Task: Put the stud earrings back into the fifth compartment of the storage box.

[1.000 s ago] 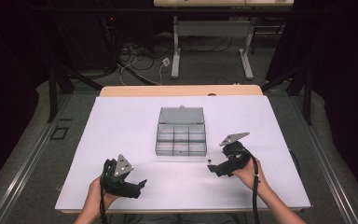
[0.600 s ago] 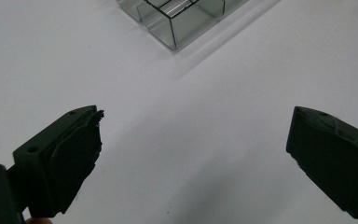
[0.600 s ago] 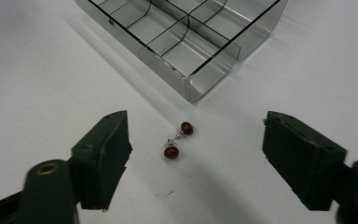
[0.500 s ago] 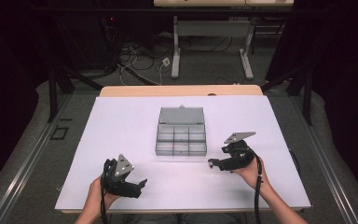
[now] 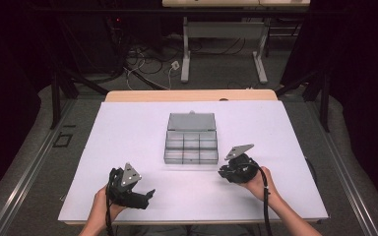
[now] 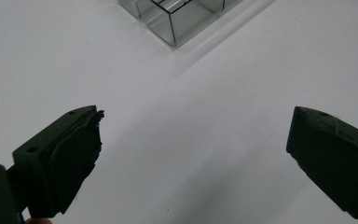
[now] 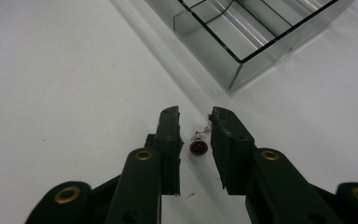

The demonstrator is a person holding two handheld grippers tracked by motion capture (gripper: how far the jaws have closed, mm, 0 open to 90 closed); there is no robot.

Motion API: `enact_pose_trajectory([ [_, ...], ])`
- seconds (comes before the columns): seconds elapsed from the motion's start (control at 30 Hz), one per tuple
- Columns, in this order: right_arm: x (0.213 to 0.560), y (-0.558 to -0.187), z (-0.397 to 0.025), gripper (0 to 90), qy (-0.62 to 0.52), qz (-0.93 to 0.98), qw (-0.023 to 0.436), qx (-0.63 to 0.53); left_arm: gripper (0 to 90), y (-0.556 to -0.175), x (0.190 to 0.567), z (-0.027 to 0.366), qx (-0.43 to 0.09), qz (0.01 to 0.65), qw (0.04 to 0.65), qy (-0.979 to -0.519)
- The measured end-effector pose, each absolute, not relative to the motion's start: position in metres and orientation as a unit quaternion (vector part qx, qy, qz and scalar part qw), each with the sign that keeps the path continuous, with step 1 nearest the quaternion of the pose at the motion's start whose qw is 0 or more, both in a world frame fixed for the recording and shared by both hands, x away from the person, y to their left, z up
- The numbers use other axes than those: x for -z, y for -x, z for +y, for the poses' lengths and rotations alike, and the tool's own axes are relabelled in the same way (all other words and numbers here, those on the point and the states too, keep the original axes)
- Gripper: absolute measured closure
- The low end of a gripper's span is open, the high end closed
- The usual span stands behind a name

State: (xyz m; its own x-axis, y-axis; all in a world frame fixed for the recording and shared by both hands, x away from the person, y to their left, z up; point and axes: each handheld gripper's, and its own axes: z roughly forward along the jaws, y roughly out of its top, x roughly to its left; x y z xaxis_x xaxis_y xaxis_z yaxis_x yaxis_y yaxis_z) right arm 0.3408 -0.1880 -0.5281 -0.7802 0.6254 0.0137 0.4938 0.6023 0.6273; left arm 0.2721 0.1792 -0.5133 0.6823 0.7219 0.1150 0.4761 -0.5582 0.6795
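The left gripper (image 5: 145, 195) rests near the table's front edge, jaws wide apart and empty. The compartment box (image 5: 191, 145) sits mid-table. The right gripper (image 7: 194, 128) has its jaws nearly closed around a tiny red-beaded earring (image 7: 198, 146) lying on the white table (image 5: 128, 132); it might slip free. Cables litter the dark floor beyond.

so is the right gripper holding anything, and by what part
The right gripper has a small red bead charm between its jaws; actual contact cannot be told.
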Motion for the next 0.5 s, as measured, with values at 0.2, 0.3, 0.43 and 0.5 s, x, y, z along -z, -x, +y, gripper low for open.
enact_pose_trajectory([
  [0.2, 0.535, -0.344, -0.183, 81.1, -0.317, 0.893, 0.114, -0.298, 3.3, -0.272, 0.514, 0.179, -0.194, 0.341, 0.313, -0.865],
  [0.3, 0.537, -0.345, -0.181, 81.1, -0.315, 0.895, 0.112, -0.294, 3.3, -0.272, 0.514, 0.178, -0.19, 0.344, 0.312, -0.865],
  [0.43, 0.541, -0.345, -0.18, 80.7, -0.311, 0.9, 0.11, -0.285, 3.3, -0.274, 0.515, 0.179, -0.191, 0.345, 0.311, -0.865],
  [0.5, 0.542, -0.346, -0.18, 80.5, -0.313, 0.9, 0.109, -0.282, 3.3, -0.274, 0.516, 0.179, -0.191, 0.346, 0.311, -0.864],
])
